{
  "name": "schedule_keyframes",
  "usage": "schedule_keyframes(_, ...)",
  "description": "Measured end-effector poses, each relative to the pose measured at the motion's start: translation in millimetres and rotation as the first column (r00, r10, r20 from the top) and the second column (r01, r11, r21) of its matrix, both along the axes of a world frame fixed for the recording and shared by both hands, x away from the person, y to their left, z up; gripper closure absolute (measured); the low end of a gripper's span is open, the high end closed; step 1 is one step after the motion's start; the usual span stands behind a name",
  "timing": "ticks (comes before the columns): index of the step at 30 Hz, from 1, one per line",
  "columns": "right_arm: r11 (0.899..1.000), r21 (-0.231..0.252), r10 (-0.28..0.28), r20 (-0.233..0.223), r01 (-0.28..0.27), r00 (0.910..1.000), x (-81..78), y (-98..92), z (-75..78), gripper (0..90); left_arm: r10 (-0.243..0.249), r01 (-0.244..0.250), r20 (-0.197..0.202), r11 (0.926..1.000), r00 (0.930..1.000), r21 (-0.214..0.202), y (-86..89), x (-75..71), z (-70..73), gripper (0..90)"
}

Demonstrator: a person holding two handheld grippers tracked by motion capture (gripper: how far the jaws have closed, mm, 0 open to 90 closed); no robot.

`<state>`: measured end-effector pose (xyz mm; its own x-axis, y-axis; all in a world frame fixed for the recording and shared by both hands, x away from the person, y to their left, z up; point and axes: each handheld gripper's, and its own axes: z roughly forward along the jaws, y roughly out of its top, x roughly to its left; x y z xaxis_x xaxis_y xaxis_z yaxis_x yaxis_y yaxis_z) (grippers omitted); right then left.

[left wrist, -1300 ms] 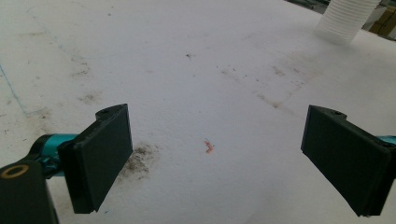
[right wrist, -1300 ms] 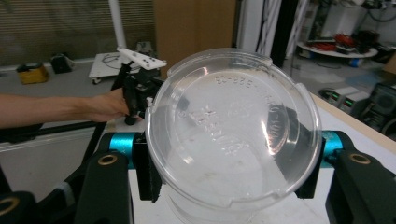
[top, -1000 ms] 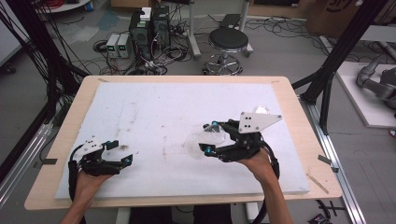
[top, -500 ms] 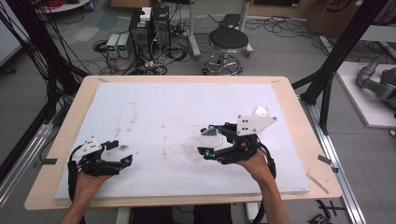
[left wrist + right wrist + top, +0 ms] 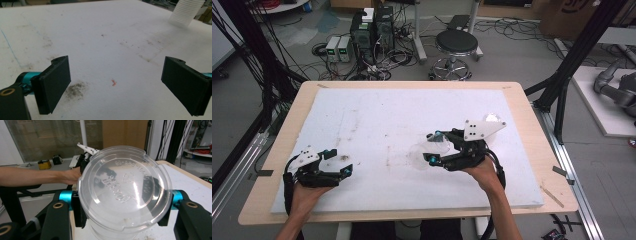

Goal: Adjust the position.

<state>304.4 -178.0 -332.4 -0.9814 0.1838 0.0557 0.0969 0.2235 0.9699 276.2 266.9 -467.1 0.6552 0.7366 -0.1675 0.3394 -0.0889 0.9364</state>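
High view, item by item.

Table (image 5: 522,107): wooden top covered by a white foam sheet (image 5: 412,120), scuffed and stained, which gives a soft, plain work surface.

Right claw (image 5: 432,148): held over the right half of the table, toward the near edge, pointing left. Its jaws are clamped on a clear plastic cup (image 5: 424,154). In the right gripper view the cup (image 5: 125,195) sits between the two black jaws with its round embossed base turned to the camera, so it is gripped across its side wall and lies roughly level, mouth pointing away. That hold probably suits carrying it, or slipping it onto something else, but this is a judgement only.

Left claw (image 5: 338,162): low at the near left corner, jaws wide apart and holding nothing. In the left gripper view the pads (image 5: 53,83) frame bare foam, with a dark smudge (image 5: 75,90) and a small red mark (image 5: 114,82) between them. It looks parked, ready to help when called on.

White ribbed cup stack (image 5: 186,12): seen in the left gripper view at the far right of the sheet, apart from both claws. A likely mate for the clear cup, though that cannot be confirmed.

Surroundings: stool (image 5: 456,47) and computer boxes (image 5: 372,30) on the floor beyond the far edge.
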Motion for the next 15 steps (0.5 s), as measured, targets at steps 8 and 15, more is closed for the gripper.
schedule_keyframes(8,1.0,0.009,0.009,-0.006,-0.009,0.9999,4.9,-0.7,-2.1,42.2,-0.223,0.227,0.084,0.9727,0.9712,-0.046,1.8,3.9,26.5,8.7)
schedule_keyframes(15,0.999,0.023,0.022,-0.003,-0.022,0.9998,7.6,0.1,0.5,42.5,-0.34,0.35,0.131,0.9352,0.9312,-0.056,-5.9,11.5,49.0,8.7)
